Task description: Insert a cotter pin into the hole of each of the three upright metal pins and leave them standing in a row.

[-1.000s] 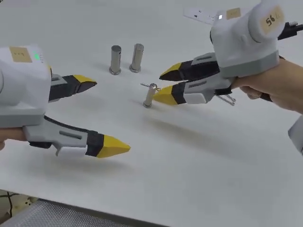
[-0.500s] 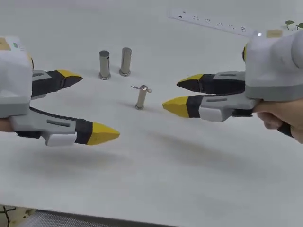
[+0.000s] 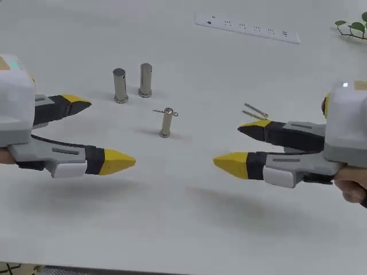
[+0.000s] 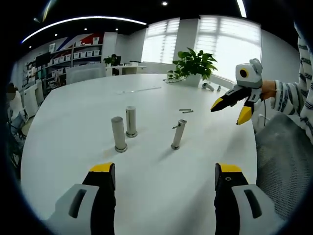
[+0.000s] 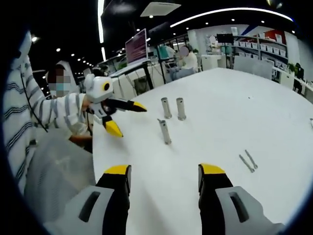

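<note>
Although a power strip point(image 3: 246, 27) lies along the far edge of the white table point(image 3: 189, 229) in the head view, any print on it is too small to read. The left gripper point(image 3: 106, 133) and the right gripper point(image 3: 229, 146) hover above the table with their jaws spread and nothing between them. Two bare metal pins point(image 3: 120, 86) point(image 3: 145, 80) stand upright side by side. A third metal pin point(image 3: 166, 123) stands just in front of them, with a cotter pin point(image 3: 167, 112) through its top. Two loose cotter pins point(image 3: 254, 112) lie beside the right gripper. Plant leaves point(image 3: 352, 27) reach in at the far right corner.

From the left gripper view, its yellow-tipped jaws gape on either side of the three metal pins, well short of them. The right gripper point(image 4: 227, 115) is held by a hand in a striped sleeve point(image 4: 288, 93). A potted plant point(image 4: 193, 63), windows with blinds point(image 4: 215, 44) and shelves point(image 4: 83, 49) lie beyond the table, and a mesh chair point(image 4: 286, 161) stands at its edge.

From the right gripper view, its jaws are likewise parted and bare. The third metal pin point(image 5: 165, 131) stands nearest, and the loose cotter pins point(image 5: 248, 160) lie off to the right. The left gripper point(image 5: 129, 120) points in from the left. A monitor point(image 5: 137, 46) glows behind it, but its screen text is unreadable.
</note>
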`<state>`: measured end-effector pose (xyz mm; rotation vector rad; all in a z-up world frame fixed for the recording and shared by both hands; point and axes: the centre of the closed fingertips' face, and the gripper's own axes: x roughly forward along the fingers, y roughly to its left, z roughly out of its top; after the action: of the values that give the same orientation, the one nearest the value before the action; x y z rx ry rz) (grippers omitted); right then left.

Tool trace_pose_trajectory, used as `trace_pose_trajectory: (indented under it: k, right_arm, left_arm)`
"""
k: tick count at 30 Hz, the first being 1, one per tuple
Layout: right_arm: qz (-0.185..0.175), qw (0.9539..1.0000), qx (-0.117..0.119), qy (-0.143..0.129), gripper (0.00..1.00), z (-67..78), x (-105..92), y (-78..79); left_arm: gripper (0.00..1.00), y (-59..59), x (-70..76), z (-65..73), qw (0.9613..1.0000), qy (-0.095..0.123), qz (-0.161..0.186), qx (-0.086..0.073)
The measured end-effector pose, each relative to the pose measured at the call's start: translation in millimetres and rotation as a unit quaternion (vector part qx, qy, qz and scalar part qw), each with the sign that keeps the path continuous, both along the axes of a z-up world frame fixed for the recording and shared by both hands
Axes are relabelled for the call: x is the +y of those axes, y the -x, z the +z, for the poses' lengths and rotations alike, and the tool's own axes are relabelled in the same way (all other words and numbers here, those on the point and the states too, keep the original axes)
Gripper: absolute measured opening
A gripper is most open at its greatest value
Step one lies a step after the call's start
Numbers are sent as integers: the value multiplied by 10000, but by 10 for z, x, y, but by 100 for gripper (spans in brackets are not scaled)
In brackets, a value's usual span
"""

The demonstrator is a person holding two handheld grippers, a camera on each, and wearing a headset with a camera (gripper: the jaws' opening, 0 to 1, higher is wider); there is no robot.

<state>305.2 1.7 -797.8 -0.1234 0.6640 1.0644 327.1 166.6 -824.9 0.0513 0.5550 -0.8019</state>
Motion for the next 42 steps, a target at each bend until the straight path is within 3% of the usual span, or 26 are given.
trace_pose_trajectory:
  k: [5,10,15,29,31,42]
  right_arm:
    - [-488,9987,146,-78,62,-54,-196,56]
    - [-725,9970,264,-119,68,-104,-306,152]
    - [-827,9956,400,-168,79,-137,-323,226]
    - [-924,9946,429,-210,99,-116,-318,284]
    - [-947,9943,439,-211,99,-107,-323,286]
    - [-1080,9929,476,-176,100,-111,-370,296]
  left_arm:
    - [79,-101,24,-20,9999,51,135,31]
    - [76,-186,23,-23,9998,72,176,20]
    - [73,-303,31,-5,9997,51,242,-36]
    - [60,-663,124,11,9981,-173,539,-233]
    - [56,-693,120,19,9978,9,643,-140]
    - [50,-832,101,-33,9970,-279,671,-276]
